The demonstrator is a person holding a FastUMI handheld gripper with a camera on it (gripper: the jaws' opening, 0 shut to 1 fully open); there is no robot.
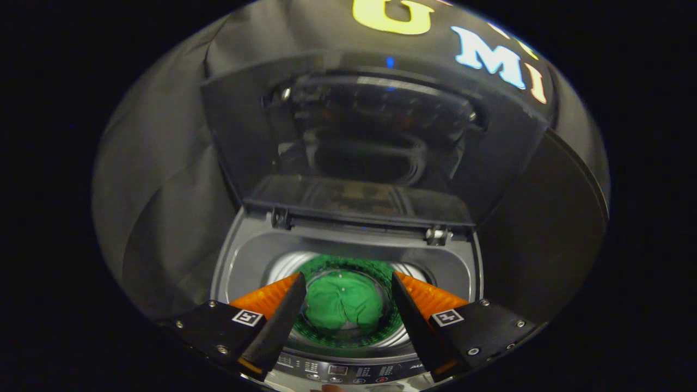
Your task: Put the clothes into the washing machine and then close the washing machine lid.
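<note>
Gripper view looks down into a top-loading washer whose drum holds the clothes, a crumpled green bundle lying at the drum's bottom, centred under the opening. A ring of green reflection shows on the perforated drum wall around the bundle, strongest at 12 o'clock. The gripper hangs above the opening with its fingers spread wide apart, holding nothing; the clothes show in the gap between them, well below the tips. One finger lies at 9 o'clock of the bundle, the other at 3 o'clock. At 6 o'clock, just under the fingers' bases, runs the control panel with small buttons and a display. At 12 o'clock beyond the drum the lid stands raised, folded at its hinge line, its dark glass pane reflecting the drum opening. Two hinges sit at the lid's lower corners. Black cloth hangs behind and beside the washer.
</note>
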